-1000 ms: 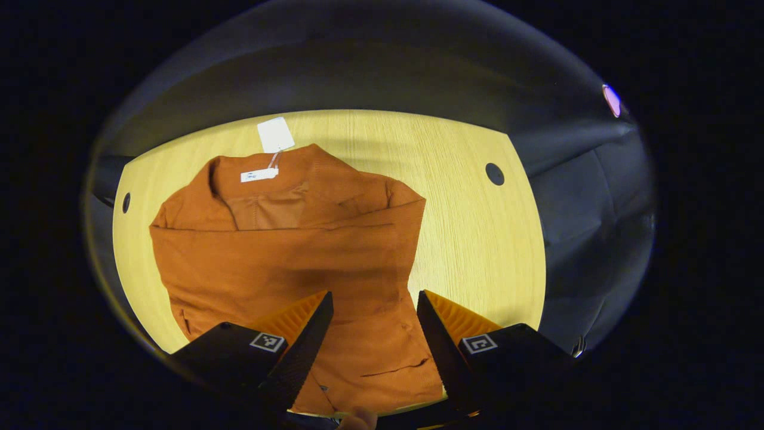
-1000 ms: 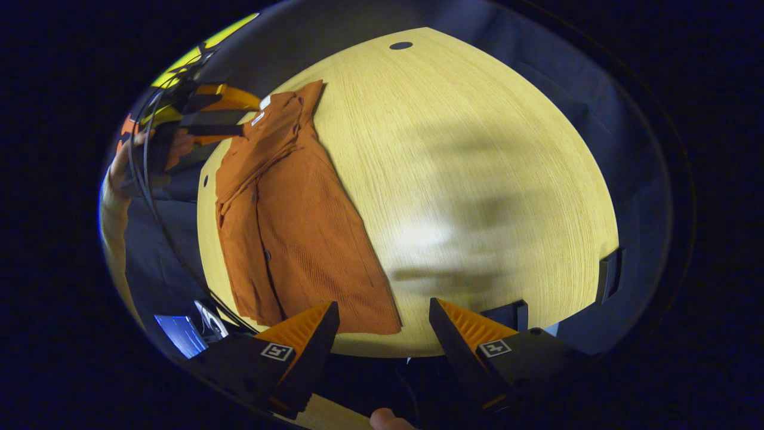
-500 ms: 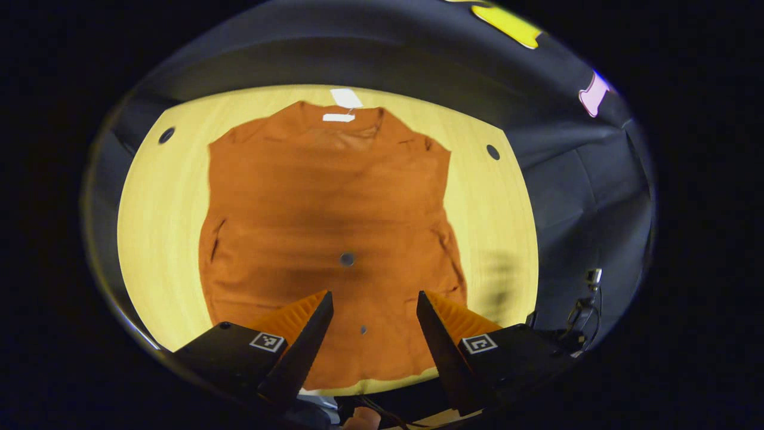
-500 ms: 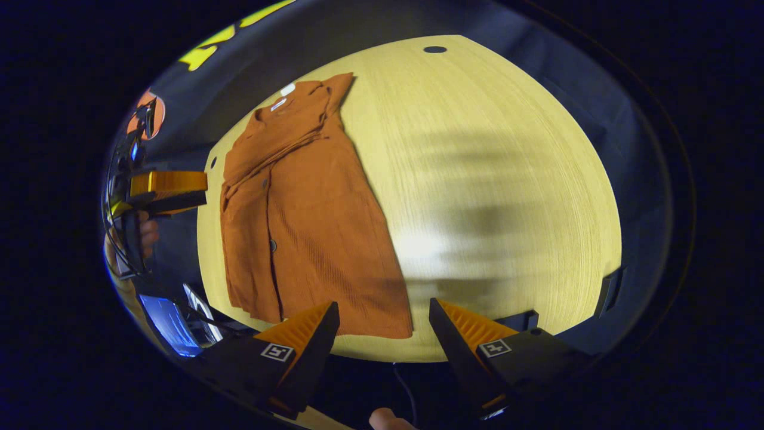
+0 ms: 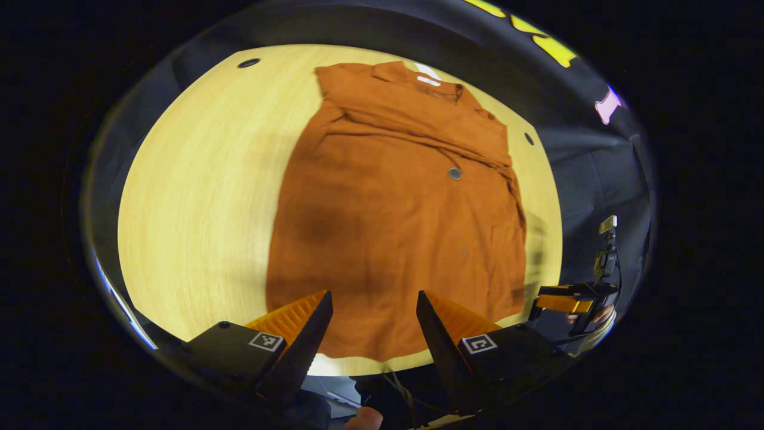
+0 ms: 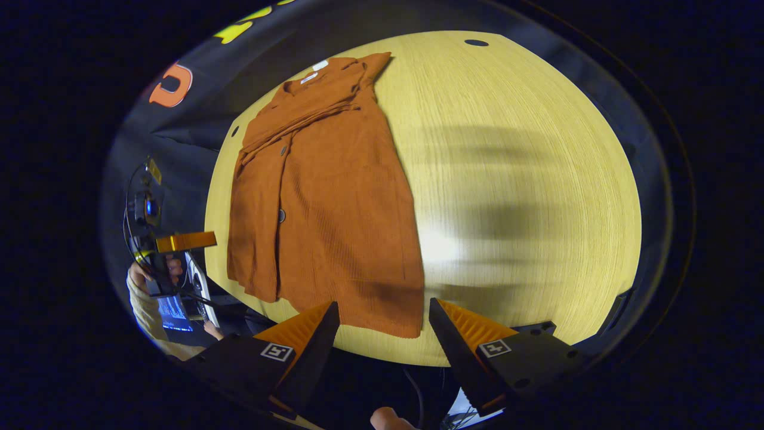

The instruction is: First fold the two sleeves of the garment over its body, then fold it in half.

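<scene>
Left tongs (image 5: 371, 310) are spread wide with nothing between them, poised above the near hem of the orange button-front garment (image 5: 394, 209). Right tongs (image 6: 384, 319) are equally spread and empty, over the hem's corner. The garment lies flat on the wooden surface (image 6: 525, 179), sleeves folded across its chest, collar at the far edge. Bare wood stretches beside it.

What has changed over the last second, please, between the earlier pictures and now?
The left claw has pulled back from over the shirt toward the table's near edge, swinging sideways. The right claw barely moved. Nothing was gripped or released; both stay open, the shirt still flat with sleeves folded in.
</scene>
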